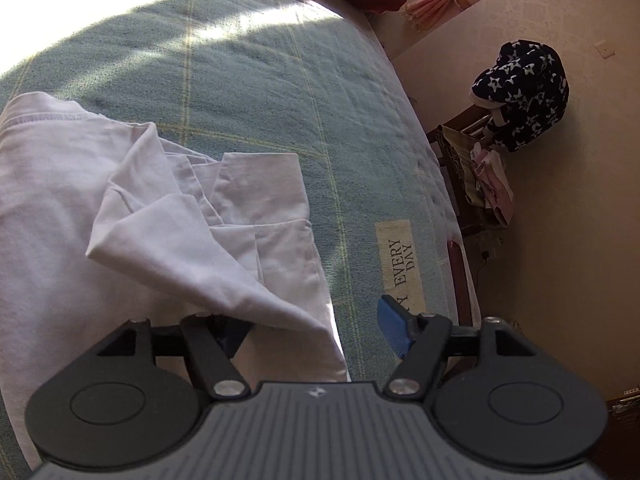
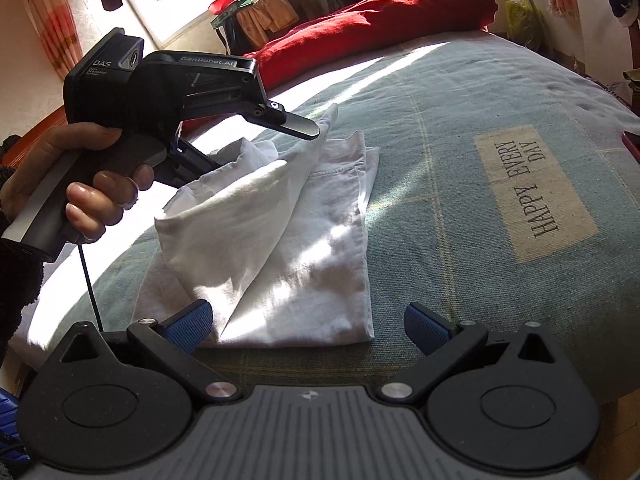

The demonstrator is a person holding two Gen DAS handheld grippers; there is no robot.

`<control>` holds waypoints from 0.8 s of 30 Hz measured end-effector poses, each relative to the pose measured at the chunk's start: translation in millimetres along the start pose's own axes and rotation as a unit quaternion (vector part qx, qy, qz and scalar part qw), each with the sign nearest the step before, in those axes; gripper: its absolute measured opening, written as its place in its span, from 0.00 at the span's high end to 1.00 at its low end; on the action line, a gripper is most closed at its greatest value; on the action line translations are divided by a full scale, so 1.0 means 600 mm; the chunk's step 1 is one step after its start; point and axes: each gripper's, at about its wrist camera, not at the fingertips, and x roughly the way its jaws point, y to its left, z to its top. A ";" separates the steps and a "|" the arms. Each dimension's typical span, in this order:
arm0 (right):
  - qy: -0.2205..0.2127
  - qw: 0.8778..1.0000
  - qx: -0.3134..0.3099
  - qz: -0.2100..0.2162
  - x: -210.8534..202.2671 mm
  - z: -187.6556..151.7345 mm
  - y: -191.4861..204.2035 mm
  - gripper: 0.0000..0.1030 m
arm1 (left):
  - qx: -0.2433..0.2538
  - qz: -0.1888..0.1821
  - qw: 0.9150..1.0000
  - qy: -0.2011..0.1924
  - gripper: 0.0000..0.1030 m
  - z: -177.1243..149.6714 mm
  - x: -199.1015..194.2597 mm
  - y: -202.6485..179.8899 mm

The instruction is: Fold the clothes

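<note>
Two grippers, left gripper (image 1: 316, 328) and right gripper (image 2: 310, 326), gape over rumpled, half-folded white garment (image 2: 280, 240)

Bare bed (image 2: 460, 92) cover lies open across the right half of the right wrist view, around the label (image 2: 532, 188). The white garment (image 2: 280, 240) fills the centre, its raised fold just beside the left hand-held gripper (image 2: 256, 136) at upper left. A red blanket (image 2: 380, 20) blocks the far edge. In the left wrist view, a chair (image 1: 472, 184) heaped with clothes stands near the bed's right side.
</note>
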 end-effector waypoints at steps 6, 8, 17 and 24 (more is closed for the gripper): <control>-0.002 1.000 -0.002 -0.003 -0.005 -0.003 0.004 0.00 | 0.025 0.007 1.000 -0.008 0.34 0.000 -0.007 -0.011; -0.003 1.000 -0.002 -0.004 -0.007 -0.004 0.005 0.00 | 0.032 0.008 0.999 -0.016 0.34 -0.003 -0.014 -0.008; -0.014 1.000 0.005 -0.004 -0.019 -0.009 0.003 0.00 | 0.169 0.067 0.981 -0.068 0.31 -0.077 -0.086 0.010; -0.015 1.000 0.013 -0.006 -0.018 -0.009 0.002 0.00 | 0.240 0.093 0.962 -0.086 0.30 -0.165 -0.134 0.045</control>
